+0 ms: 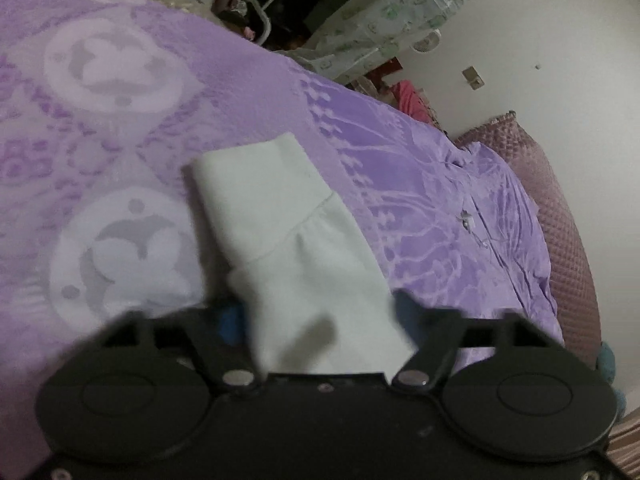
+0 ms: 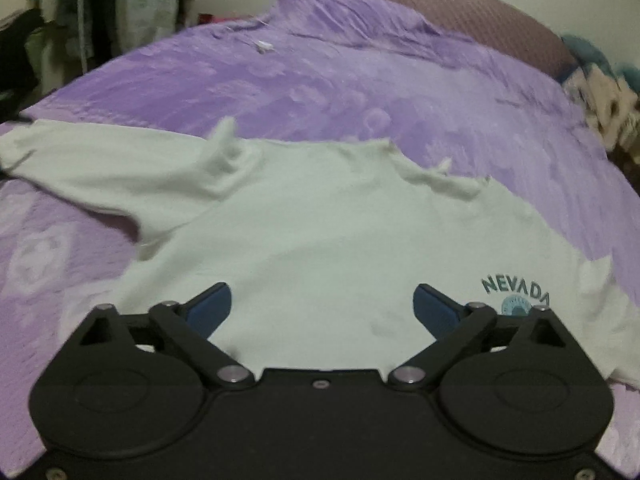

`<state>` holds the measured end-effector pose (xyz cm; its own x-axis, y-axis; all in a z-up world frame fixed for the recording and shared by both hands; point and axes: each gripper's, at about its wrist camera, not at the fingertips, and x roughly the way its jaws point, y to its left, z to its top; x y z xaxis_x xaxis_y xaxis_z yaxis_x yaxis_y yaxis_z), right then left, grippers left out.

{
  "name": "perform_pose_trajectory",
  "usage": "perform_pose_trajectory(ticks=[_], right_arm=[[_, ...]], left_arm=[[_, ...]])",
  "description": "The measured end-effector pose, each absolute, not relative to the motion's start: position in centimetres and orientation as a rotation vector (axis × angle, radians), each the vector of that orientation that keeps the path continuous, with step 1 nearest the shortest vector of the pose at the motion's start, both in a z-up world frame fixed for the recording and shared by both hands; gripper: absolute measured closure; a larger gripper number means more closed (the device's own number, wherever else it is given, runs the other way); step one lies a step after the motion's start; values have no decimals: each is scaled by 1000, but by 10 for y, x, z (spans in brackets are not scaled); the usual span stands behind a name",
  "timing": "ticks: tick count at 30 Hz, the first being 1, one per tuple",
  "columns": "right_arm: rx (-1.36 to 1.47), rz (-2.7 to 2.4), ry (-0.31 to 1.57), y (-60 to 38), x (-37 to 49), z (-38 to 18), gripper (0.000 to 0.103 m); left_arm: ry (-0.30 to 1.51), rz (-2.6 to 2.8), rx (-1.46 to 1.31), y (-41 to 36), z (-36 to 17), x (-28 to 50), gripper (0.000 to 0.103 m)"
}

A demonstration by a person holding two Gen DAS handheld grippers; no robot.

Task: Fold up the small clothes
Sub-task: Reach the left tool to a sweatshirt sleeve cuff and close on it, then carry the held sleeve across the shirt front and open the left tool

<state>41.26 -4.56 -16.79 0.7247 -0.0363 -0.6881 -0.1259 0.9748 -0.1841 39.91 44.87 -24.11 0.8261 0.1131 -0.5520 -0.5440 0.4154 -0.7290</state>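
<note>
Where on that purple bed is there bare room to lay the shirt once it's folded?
Bare purple patterned bedspread lies between the white long-sleeved sweatshirt and the quilted mauve headboard; only a small white scrap sits there. Nearer, the sweatshirt's body and its cuffed sleeve crowd the space under both grippers.

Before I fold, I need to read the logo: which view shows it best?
The right wrist view: the logo reads NEVADA on the shirt, beside the open right claw. The left wrist view shows only a sleeve cuff, no logo.
</note>
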Motion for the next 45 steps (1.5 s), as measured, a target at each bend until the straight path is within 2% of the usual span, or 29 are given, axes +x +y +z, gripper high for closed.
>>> perform_pose_trajectory(ticks=[1,2,5,9,10,11,12,13,14,20,28,30,32,37,38,39,45], right_arm=[[-229,45,758,-47,414,-168,7],[-243,35,750,-49,415,-167,7],[-268,14,734,-52,416,-165,7],[-266,28,733,-60,429,-173,7],[-266,8,753,-65,436,-180,11],[-256,-10,779,-70,445,-187,42],[-238,-15,805,-74,451,-194,64],[-205,-6,839,-79,459,-201,93],[-175,1,854,-82,465,-205,95],[-156,35,843,-84,466,-215,95],[-146,63,863,-98,466,-226,89],[-117,47,852,-107,463,-216,67],[-87,31,863,-123,458,-209,54],[-106,-8,886,-162,441,-216,58],[-89,-16,883,-168,440,-216,67],[-71,-19,882,-174,438,-217,70],[-110,-9,888,-170,440,-238,70]], left_arm=[[473,432,-1089,452,-246,401,87],[495,431,-1119,456,-253,401,101],[487,399,-1209,462,-271,399,101],[489,391,-1165,461,-262,398,101],[484,388,-1150,460,-259,398,101],[479,382,-1144,460,-257,400,101],[475,380,-1143,461,-256,400,101],[470,380,-1147,461,-256,397,101],[465,378,-1156,462,-257,397,101],[476,383,-1062,456,-246,396,101],[391,325,-812,421,-172,402,101],[402,311,-753,412,-156,410,101],[422,315,-706,404,-140,419,101],[400,258,-651,374,-103,434,101],[402,249,-631,364,-97,436,101],[403,241,-613,354,-91,440,101],[405,144,-547,290,-62,458,101]])
